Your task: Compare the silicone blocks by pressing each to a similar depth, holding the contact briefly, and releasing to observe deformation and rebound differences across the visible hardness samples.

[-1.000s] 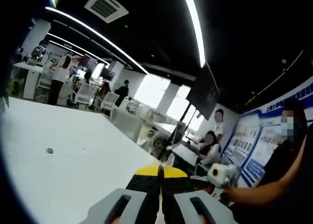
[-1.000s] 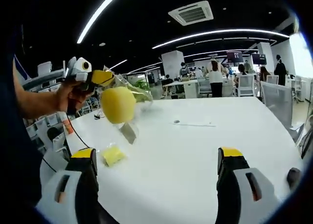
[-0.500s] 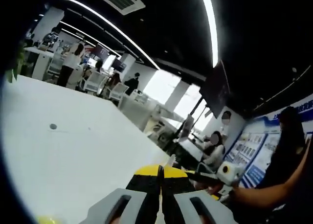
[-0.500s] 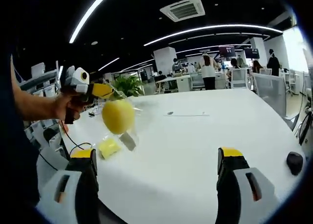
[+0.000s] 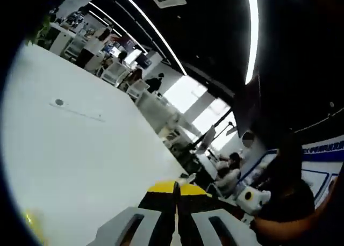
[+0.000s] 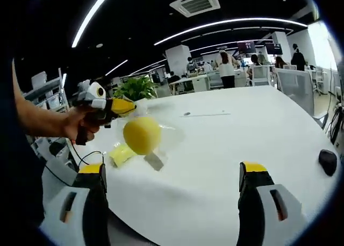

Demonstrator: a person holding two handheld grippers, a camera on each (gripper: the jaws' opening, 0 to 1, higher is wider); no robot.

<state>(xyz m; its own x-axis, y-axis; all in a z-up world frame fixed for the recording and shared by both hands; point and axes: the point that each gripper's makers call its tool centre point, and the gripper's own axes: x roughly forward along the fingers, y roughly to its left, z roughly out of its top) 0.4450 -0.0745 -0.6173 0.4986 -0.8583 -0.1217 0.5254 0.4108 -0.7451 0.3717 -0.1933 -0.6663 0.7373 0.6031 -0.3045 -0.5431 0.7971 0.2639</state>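
Observation:
In the right gripper view, my left gripper [image 6: 124, 107], held in a hand, is shut on the top of a clear plastic bag [image 6: 161, 132]. A round yellow silicone block [image 6: 141, 135] hangs inside it, above the white table [image 6: 215, 149]. A flat yellow block [image 6: 121, 154] lies on the table just below and left of the bag. My right gripper [image 6: 172, 168] stands wide open with nothing between its yellow-tipped fingers. In the left gripper view my left gripper [image 5: 175, 188] shows its jaws pressed together. The right gripper's body [image 5: 250, 195] shows at the lower right there.
A black rounded object [image 6: 327, 161] lies near the table's right edge. A potted plant [image 6: 137, 87] stands past the table's far left corner. Desks, chairs and standing people fill the room behind. A small round mark [image 5: 58, 102] sits on the tabletop.
The left gripper has carried the hanging bag lower and toward the middle of the right gripper view, closer over the flat yellow block. The left gripper view has tilted. The right gripper's jaws stayed open.

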